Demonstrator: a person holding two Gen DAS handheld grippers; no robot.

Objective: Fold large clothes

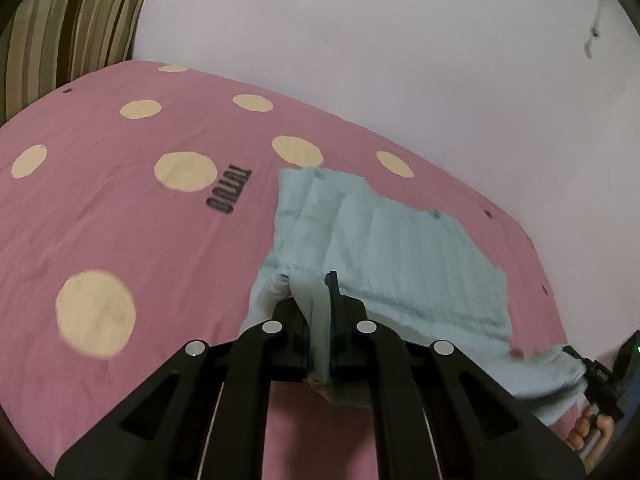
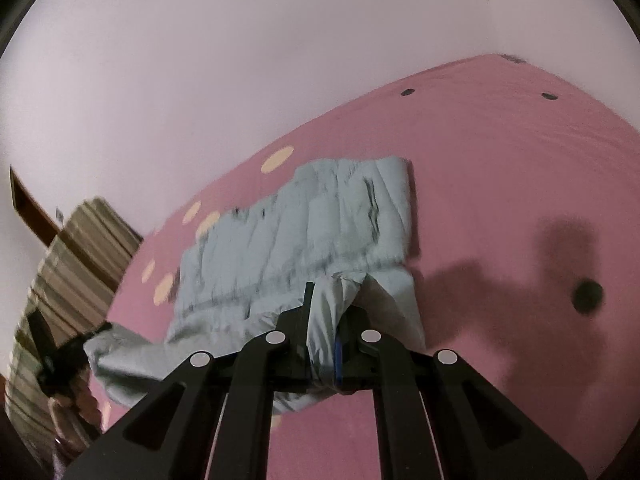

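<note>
Pale blue garment [image 1: 400, 248], pink cream-dotted bedsheet [image 1: 120, 220], striped pillow [image 1: 76, 24]

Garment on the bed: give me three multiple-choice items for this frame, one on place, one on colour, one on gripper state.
1. Where does the far part of the garment lie?
A. on the bedsheet
B. on the floor
C. on a chair

2. What colour are the large dots on the bedsheet?
A. green
B. cream
C. black

3. What is the left gripper doing?
A. open, empty
B. shut on the pillow
C. shut on the garment

Answers: 1 A, it spreads over the pink sheet; 2 B, cream dots show around it; 3 C, pale blue cloth sits between its jaws.
</note>
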